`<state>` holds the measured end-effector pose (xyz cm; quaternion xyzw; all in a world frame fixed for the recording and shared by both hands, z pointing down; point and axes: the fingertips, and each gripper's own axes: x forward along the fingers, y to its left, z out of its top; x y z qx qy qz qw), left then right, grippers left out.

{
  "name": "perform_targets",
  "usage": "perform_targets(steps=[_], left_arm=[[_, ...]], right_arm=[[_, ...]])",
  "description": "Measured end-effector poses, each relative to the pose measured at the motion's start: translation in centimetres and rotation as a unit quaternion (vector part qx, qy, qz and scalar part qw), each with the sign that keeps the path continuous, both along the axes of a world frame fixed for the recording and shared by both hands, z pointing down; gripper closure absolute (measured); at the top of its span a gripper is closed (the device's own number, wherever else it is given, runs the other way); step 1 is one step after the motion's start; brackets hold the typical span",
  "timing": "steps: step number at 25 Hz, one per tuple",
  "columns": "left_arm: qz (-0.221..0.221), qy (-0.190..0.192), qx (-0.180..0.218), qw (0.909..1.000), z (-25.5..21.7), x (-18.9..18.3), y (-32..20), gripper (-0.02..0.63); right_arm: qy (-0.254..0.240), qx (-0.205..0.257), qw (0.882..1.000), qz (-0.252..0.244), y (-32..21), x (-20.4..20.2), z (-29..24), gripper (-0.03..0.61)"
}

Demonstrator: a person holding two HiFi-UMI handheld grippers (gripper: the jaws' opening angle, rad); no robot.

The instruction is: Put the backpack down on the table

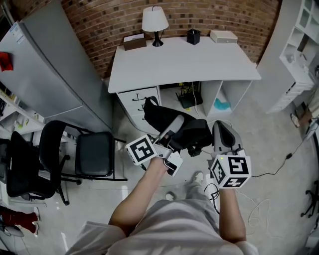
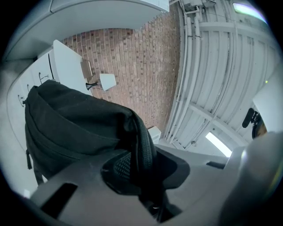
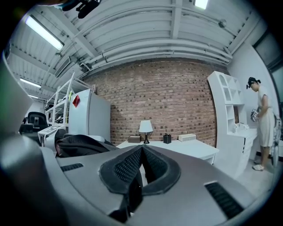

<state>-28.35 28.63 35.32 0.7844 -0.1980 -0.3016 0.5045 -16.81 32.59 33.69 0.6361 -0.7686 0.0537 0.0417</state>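
Brick wall (image 1: 199,15) behind, white table (image 1: 184,64) against it, lamp (image 1: 155,22) on top. Left gripper (image 1: 175,124) clamped on a strap of the black backpack (image 1: 197,132). The bag hangs in front of the table, off its top. Right gripper (image 1: 223,130) is just beside the bag, jaws pressed together, nothing between them.

Left claw (image 1: 175,127) tilted upward, clamped on backpack (image 1: 157,117), right claw (image 1: 223,130) level, closed, empty
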Motion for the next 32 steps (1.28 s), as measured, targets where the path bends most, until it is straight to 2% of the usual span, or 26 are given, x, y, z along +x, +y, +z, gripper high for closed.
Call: perform_targets(steps=[11, 19, 26, 32], left_arm=[[-0.021, -0.008, 0.0, 0.9997, 0.3, 6.3, -6.1, 0.548], [-0.042, -0.013, -0.006, 0.999, 0.2, 12.3, -10.9, 0.548], [-0.051, -0.023, 0.001, 0.9984, -0.8, 16.7, -13.5, 0.548], [-0.058, -0.032, 0.025, 0.9975, -2.4, 19.6, -15.8, 0.548]], right_arm=[[-0.007, -0.003, 1.0, -0.013, -6.5, 7.1, 0.8, 0.578], [-0.016, -0.011, 1.0, -0.025, -11.7, 13.9, 1.0, 0.578], [-0.03, -0.011, 0.999, -0.035, -14.4, 18.4, 1.1, 0.578], [-0.038, -0.006, 0.998, -0.041, -16.3, 21.4, 1.1, 0.578]])
